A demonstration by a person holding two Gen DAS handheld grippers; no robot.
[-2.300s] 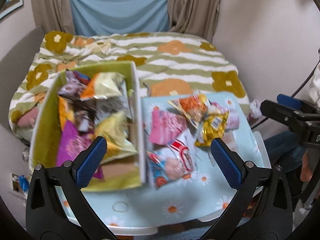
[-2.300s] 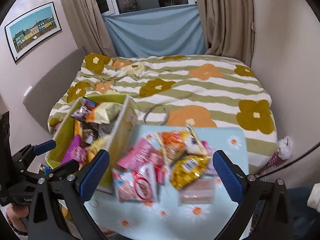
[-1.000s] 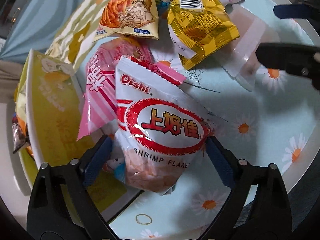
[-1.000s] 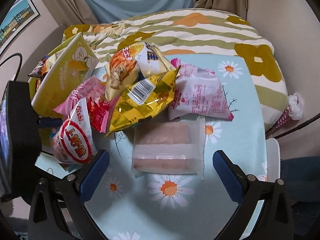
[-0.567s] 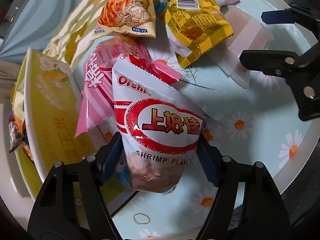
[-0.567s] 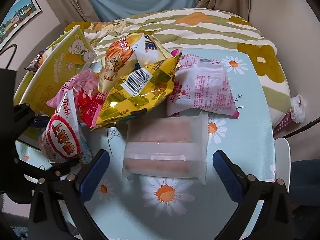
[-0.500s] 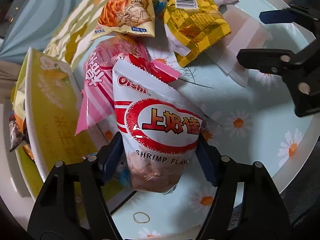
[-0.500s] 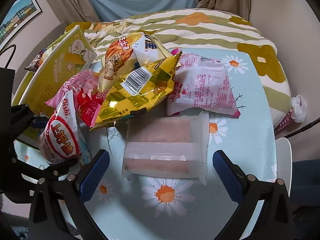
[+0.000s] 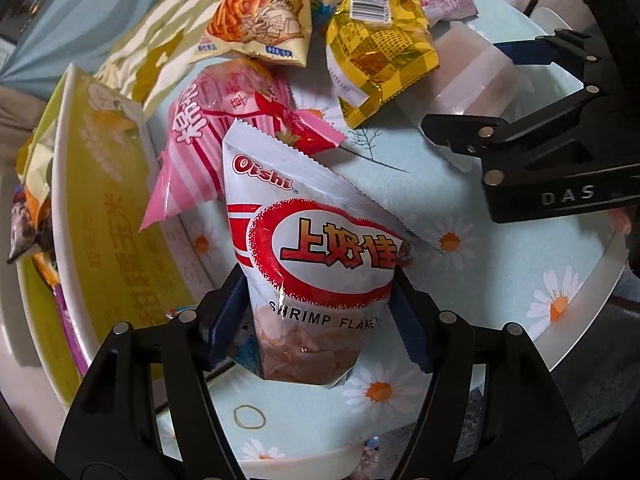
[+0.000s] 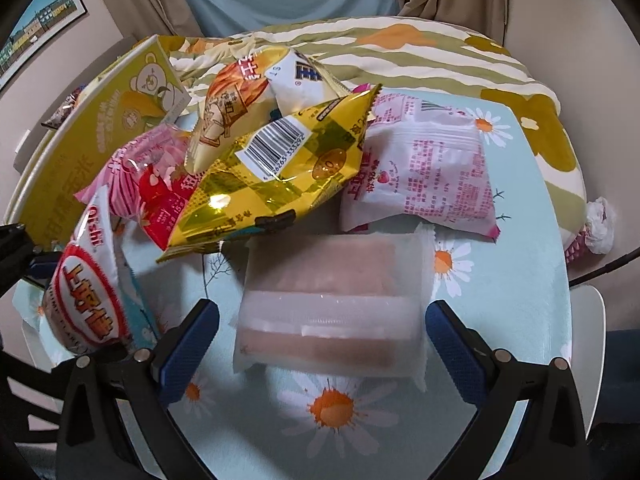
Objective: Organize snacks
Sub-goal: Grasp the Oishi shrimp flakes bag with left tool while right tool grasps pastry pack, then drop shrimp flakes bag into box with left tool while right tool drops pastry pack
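Left gripper [image 9: 320,320] clamping shrimp flakes bag [image 9: 316,256], right gripper [image 10: 322,334] wide — straddling translucent pack [image 10: 332,312]

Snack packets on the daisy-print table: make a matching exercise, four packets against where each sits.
Things:
1. white-and-red Oishi shrimp flakes bag
2. frosted translucent cake packet
3. shiny yellow checked foil bag
4. white packet with pink print

Places:
A. far right, nearest the bed
B. pinched by the left gripper
C. between the open right gripper pads
D. overlapping the orange-and-white bag

Pairs: 1-B, 2-C, 3-D, 4-A
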